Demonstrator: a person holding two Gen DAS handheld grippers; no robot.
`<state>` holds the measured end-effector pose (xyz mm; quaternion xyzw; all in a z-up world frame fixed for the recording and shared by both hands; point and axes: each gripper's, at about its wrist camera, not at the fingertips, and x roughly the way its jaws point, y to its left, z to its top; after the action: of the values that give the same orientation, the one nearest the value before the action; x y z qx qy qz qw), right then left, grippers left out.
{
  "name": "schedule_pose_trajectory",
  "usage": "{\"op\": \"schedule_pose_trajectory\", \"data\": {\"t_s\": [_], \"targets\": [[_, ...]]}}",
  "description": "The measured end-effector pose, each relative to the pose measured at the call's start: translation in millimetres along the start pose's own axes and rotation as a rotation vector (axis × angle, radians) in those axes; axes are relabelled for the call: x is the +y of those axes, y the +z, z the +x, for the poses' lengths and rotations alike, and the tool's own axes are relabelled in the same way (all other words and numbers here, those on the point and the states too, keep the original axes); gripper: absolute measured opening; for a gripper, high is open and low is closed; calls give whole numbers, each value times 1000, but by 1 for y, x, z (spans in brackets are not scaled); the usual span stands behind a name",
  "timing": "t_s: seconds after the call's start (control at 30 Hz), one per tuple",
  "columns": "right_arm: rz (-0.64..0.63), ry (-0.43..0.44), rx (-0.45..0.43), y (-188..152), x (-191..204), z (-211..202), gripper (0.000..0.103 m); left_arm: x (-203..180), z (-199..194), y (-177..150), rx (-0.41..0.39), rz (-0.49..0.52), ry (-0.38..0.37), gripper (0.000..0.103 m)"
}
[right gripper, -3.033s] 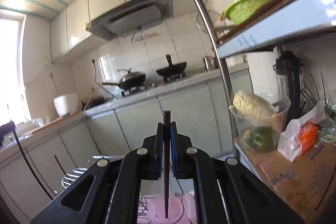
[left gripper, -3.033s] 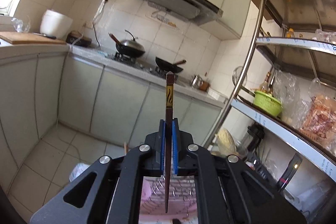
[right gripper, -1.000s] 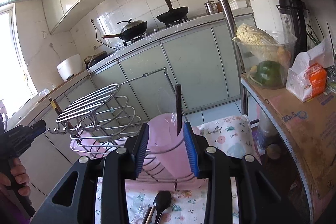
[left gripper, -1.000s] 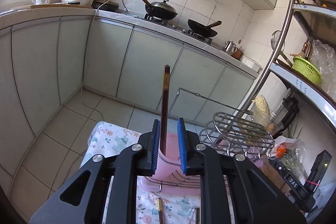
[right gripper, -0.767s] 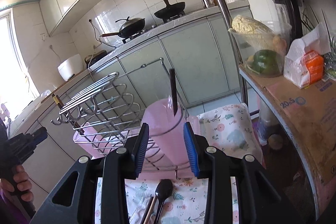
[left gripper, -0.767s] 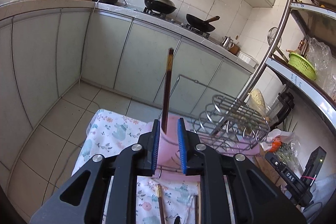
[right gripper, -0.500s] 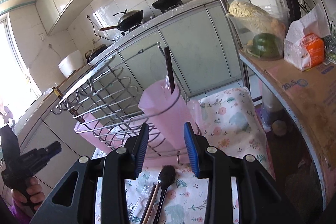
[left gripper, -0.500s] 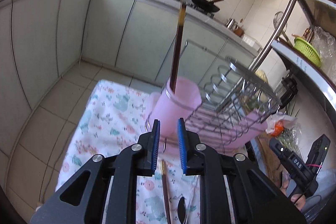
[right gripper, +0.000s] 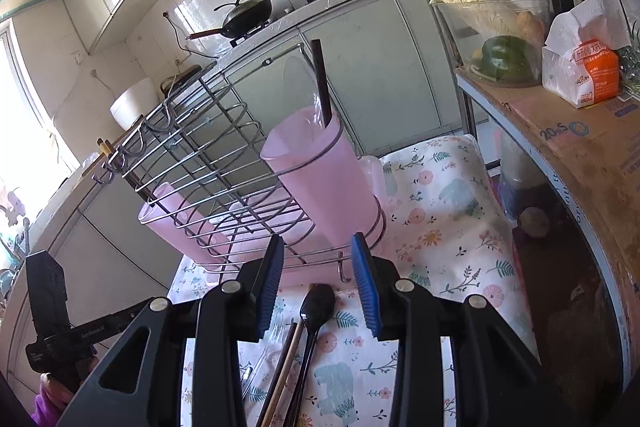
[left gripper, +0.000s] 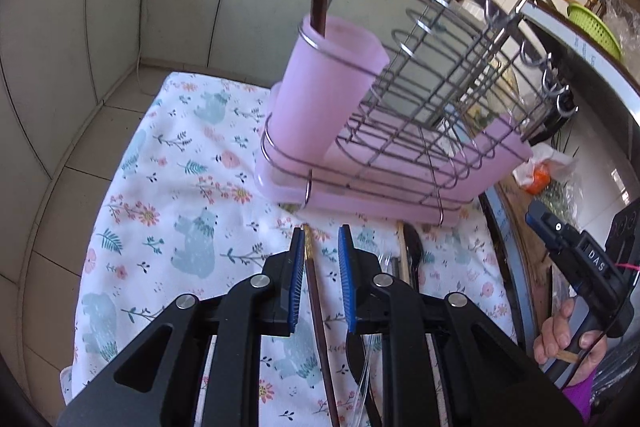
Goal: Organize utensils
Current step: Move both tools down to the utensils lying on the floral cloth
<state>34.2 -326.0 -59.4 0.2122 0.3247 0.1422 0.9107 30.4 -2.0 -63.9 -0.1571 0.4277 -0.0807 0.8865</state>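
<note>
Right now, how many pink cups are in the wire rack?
2. Right pink cup at one end of the wire rack, holding a dark chopstick; left pink cup at the opposite end. None seems hidden.

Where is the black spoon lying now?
In the right wrist view the black spoon lies on the floral cloth between the open right gripper's fingers, just before the pink rack, beside the chopsticks.

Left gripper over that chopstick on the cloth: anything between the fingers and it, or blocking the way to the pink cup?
Nothing visible. The left gripper is open, with the chopstick lying bare on the cloth between its fingers. The pink cup stands just beyond, its mouth open, holding one chopstick already.
</note>
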Motion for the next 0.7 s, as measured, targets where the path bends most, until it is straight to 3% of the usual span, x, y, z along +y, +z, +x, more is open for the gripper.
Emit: {"op": "schedule_pose_trajectory", "data": {"t_s": [0.47, 0.7], "targets": [[14, -8, 126, -26, -9, 17, 35, -13, 22, -21, 125, 89, -4, 17], [18, 4, 215, -40, -10, 32, 35, -18, 53, -28, 223, 128, 48, 17]]}}
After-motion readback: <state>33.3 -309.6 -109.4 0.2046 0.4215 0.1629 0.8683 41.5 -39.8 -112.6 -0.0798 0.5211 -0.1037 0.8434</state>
